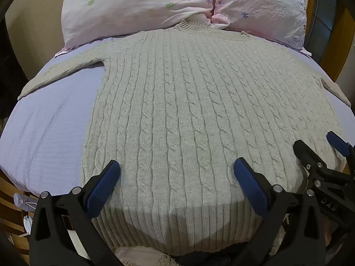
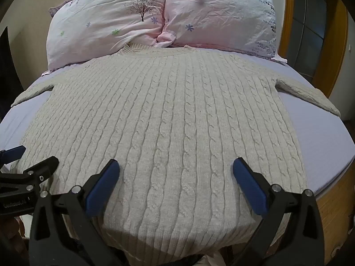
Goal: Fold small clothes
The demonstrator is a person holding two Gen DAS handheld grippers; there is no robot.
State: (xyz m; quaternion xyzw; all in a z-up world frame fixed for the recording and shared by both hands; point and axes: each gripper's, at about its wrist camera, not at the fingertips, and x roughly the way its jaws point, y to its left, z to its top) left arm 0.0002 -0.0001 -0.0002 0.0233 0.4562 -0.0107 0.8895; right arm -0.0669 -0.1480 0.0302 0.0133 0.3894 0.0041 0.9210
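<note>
The sweater [image 1: 177,110] lies flat and face up on the bed [image 1: 44,128], fully spread: collar [image 1: 188,25] touching the 2 pillows [image 2: 106,33] at the far end, ribbed hem [image 1: 177,226] at the near edge, hanging slightly over it. Both sleeves stretch out to the sides, the left sleeve [image 1: 60,73] and right sleeve [image 2: 308,97] each lying apart from the body. No crease or fold shows anywhere in the knit.

By this look, folding has not begun; the garment is only laid out and smoothed. All folds are left: sleeves in, sides over, then hem toward collar.

The left gripper [image 1: 176,170] hovers over the lower body near the hem, jaws wide, holding nothing. The right gripper [image 2: 176,169] hangs just beside it over the same stretch, jaws equally wide and empty. Whether the pads [image 2: 104,186] touch the knit or sit just above it, I cannot tell.
</note>
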